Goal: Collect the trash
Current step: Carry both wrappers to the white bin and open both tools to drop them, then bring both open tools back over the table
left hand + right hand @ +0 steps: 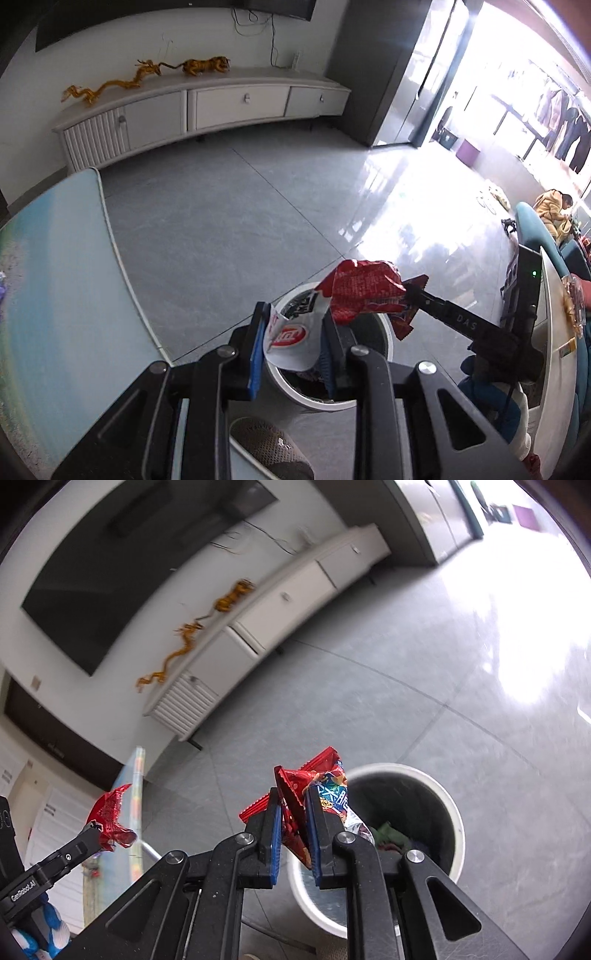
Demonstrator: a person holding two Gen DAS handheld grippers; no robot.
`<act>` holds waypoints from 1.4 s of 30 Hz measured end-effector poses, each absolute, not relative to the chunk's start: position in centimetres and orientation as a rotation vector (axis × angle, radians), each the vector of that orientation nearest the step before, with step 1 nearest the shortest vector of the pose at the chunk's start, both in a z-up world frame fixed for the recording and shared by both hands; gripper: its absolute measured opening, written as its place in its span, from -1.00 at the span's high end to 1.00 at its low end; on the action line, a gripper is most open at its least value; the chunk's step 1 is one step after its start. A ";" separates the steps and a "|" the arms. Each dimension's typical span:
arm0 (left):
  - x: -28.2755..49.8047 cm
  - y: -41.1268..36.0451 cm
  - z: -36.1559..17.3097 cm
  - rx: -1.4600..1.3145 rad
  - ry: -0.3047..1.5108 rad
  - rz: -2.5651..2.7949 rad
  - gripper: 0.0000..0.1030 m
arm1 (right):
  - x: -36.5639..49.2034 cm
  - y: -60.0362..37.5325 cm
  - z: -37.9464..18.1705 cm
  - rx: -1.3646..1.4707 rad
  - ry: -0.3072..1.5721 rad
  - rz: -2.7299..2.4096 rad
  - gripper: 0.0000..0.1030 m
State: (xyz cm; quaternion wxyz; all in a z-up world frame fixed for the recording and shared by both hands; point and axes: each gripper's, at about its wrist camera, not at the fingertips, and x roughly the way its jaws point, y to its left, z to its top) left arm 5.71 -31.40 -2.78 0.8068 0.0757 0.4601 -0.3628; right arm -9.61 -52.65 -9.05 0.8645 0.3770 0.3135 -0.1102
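Note:
A white round trash bin [384, 343] stands on the grey floor; it also shows in the right wrist view [452, 812] with trash inside. My left gripper [293, 343] is shut on a red and white snack bag [295, 332] right above the bin's near rim. My right gripper [293, 827] is shut on a red snack wrapper [295, 794], held just left of the bin's rim. In the left wrist view the right gripper [413, 291] reaches in from the right with the red wrapper [362, 295] over the bin. The left gripper's bag [110, 816] shows at the lower left.
A light blue table [55, 295] lies to the left. A white TV cabinet [221, 107] with golden figurines [147, 74] runs along the far wall. A white tabletop [554, 350] with more wrappers and teal chairs is at the right. Open grey floor lies beyond the bin.

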 end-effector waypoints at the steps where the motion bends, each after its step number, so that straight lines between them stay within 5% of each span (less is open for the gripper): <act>1: 5.9 -32.1 -3.5 0.172 0.998 -0.777 0.51 | -9.5 -53.1 -9.8 0.801 0.668 -0.239 0.73; 8: 6.5 -37.0 -7.9 0.227 1.087 -0.794 0.49 | -9.4 -55.1 -14.0 0.865 0.740 -0.284 0.60; 15: 6.6 -39.8 -9.9 0.205 1.155 -0.830 -0.01 | -10.0 -56.3 -15.9 0.900 0.770 -0.323 0.33; 20: 6.7 -39.1 -9.4 0.182 1.152 -0.835 -0.06 | -10.0 -56.3 -15.6 0.893 0.779 -0.332 0.24; 42: 8.2 -18.1 3.6 0.030 0.763 -0.411 -0.07 | -5.3 -46.7 -3.7 0.658 0.698 -0.148 0.19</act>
